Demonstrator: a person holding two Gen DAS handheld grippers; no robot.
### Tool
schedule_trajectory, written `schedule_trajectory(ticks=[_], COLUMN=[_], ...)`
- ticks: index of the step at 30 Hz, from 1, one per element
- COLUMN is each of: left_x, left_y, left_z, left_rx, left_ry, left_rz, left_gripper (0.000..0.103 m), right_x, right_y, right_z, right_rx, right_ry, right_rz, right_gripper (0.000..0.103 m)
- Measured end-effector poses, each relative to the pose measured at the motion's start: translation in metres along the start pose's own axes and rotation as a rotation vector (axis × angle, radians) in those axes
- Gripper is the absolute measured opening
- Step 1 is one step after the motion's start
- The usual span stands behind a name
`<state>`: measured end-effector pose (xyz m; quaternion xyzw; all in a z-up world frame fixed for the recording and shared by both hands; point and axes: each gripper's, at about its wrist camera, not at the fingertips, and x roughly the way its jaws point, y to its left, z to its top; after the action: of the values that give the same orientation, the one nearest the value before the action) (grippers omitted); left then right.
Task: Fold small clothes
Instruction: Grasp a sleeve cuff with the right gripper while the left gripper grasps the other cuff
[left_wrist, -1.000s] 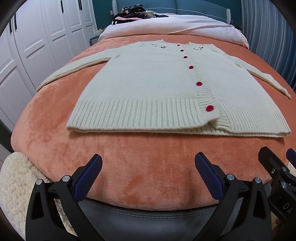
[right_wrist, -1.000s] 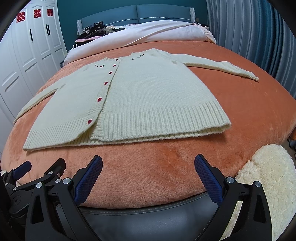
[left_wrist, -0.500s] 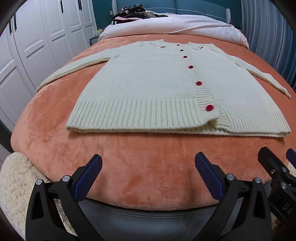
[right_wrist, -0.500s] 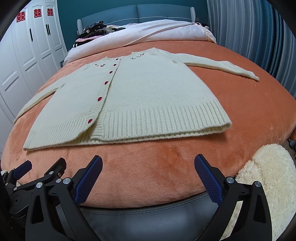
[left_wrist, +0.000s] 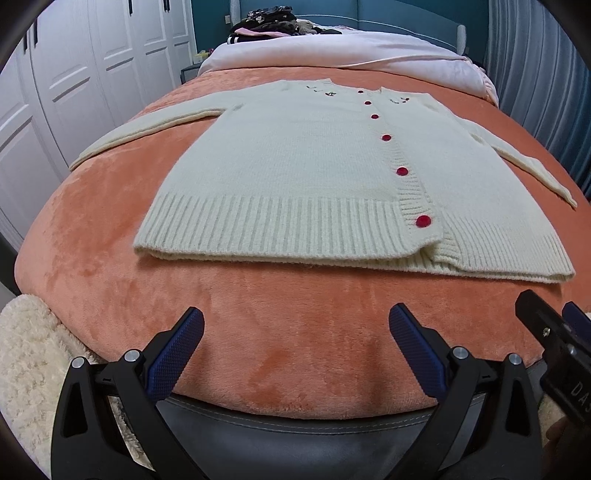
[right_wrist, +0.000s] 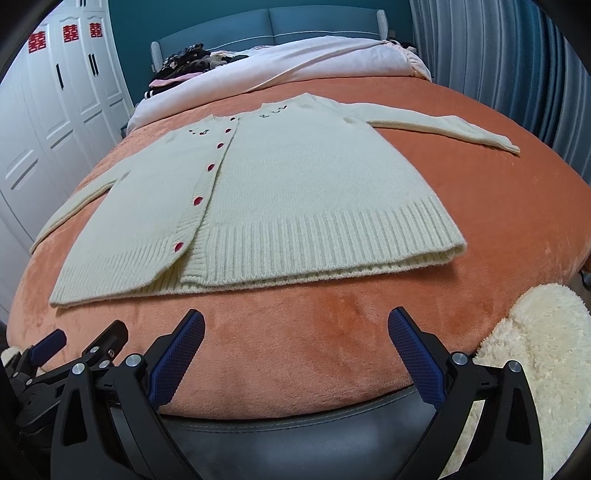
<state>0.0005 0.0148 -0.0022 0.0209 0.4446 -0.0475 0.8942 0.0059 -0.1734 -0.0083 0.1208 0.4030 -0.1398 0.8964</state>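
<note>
I hold my left hand-held gripper (left_wrist: 295, 350) and my right hand-held gripper (right_wrist: 295, 350) low at the foot of the bed (left_wrist: 258, 321), both with fingers spread wide and nothing between them. The cream cardigan (left_wrist: 314, 177) lies flat and buttoned across the middle of both frames on the orange blanket, hem towards me, sleeves stretched out to each side, well apart from my fingertips.

I judge nothing is folded yet, so the first step is bringing a sleeve in. To do it well I should reach past the ribbed hem to the left sleeve (left_wrist: 147, 129) at the left of the left view and the right sleeve (right_wrist: 443, 127) at the upper right of the right view, pinch each near the cuff, and lay it across the body. The knit is thick and soft; a shallow pinch may slip, and dragging could rumple the plush blanket.

Writing: red double-happiness characters (right_wrist: 68, 34) sit on the wardrobe doors at the upper left of the right view. At the lower right of the left view, the other tool's body shows "DA", the rest cut off.
</note>
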Motion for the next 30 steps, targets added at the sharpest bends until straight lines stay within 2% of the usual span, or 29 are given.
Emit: schedule_trajectory(ticks=[3, 7, 12, 16, 18, 21, 24, 26, 28, 30], left_x=[0.0, 0.002, 0.011, 0.022, 0.029, 0.041, 0.053, 0.061, 0.068, 0.074], left_y=[0.016, 0.038, 0.054, 0.054, 0.051, 0.045, 0.039, 0.037, 0.037, 0.039], left_z=[0.007, 0.024, 0.049, 0.066, 0.073, 0.082, 0.09, 0.093, 0.097, 0.1], left_rx=[-0.055, -0.138, -0.211, -0.23, -0.229, -0.211, -0.197, -0.187, -0.182, -0.186], left_ry=[-0.01, -0.023, -0.027, -0.016, -0.01, 0.01, 0.032, 0.041, 0.047, 0.055], left_rz=[-0.018, -0.026, -0.019, -0.024, -0.023, -0.018, -0.029, -0.03, -0.036, -0.042], left_gripper=[0.098, 0.098, 0.098, 0.098, 0.098, 0.098, 0.098, 0.098, 0.098, 0.098], right_x=[0.001, 0.01, 0.041, 0.082, 0.102, 0.133, 0.158, 0.173, 0.177, 0.186], right_y=[-0.022, -0.071, -0.162, -0.248, -0.287, -0.34, -0.375, -0.39, -0.396, -0.399], right_z=[0.014, 0.055, 0.136, 0.193, 0.21, 0.223, 0.228, 0.229, 0.234, 0.244], right_rx=[0.083, 0.191, 0.314, 0.503, 0.607, 0.793, 0.929, 0.996, 1.03, 1.034], right_ry=[-0.008, -0.049, -0.104, -0.096, -0.089, -0.088, -0.101, -0.107, -0.155, -0.165], right_rz=[0.028, 0.018, -0.066, -0.091, -0.097, -0.105, -0.123, -0.122, -0.138, -0.129], right_gripper=[0.098, 0.098, 0.098, 0.098, 0.098, 0.098, 0.098, 0.098, 0.098, 0.091])
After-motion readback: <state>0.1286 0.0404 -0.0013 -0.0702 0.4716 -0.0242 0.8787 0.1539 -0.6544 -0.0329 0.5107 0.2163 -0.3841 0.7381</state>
